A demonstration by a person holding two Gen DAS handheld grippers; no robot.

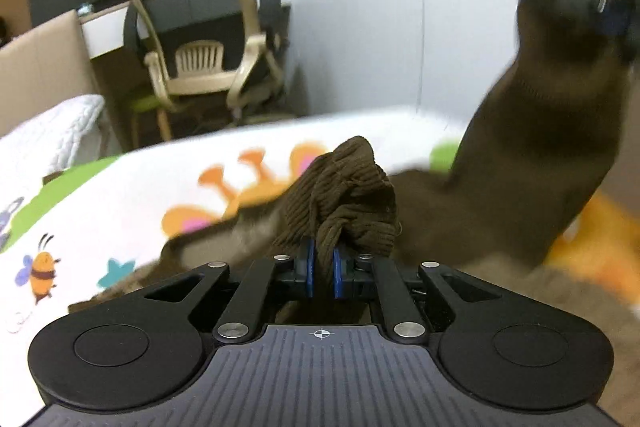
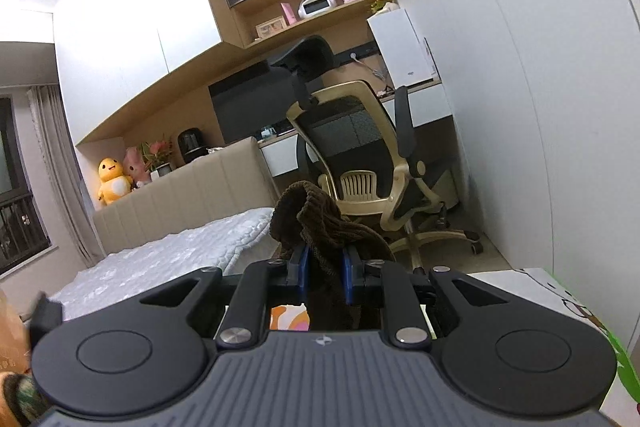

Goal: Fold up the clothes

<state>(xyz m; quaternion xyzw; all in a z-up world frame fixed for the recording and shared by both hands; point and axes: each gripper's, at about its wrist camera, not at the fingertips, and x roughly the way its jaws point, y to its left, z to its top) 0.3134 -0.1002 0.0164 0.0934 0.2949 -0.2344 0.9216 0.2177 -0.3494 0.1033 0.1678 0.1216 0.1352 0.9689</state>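
A dark brown ribbed knit garment hangs between my two grippers above a cartoon-printed mat. My left gripper is shut on one bunched end of it, low over the mat. In the left wrist view the right gripper shows blurred at the upper right, lifting the other end high. In the right wrist view my right gripper is shut on a bunch of the brown garment, which hangs down between the fingers.
A beige mesh office chair stands by a desk beyond the mat. A bed with a white quilted cover and beige headboard lies to the left. A white wall runs along the right.
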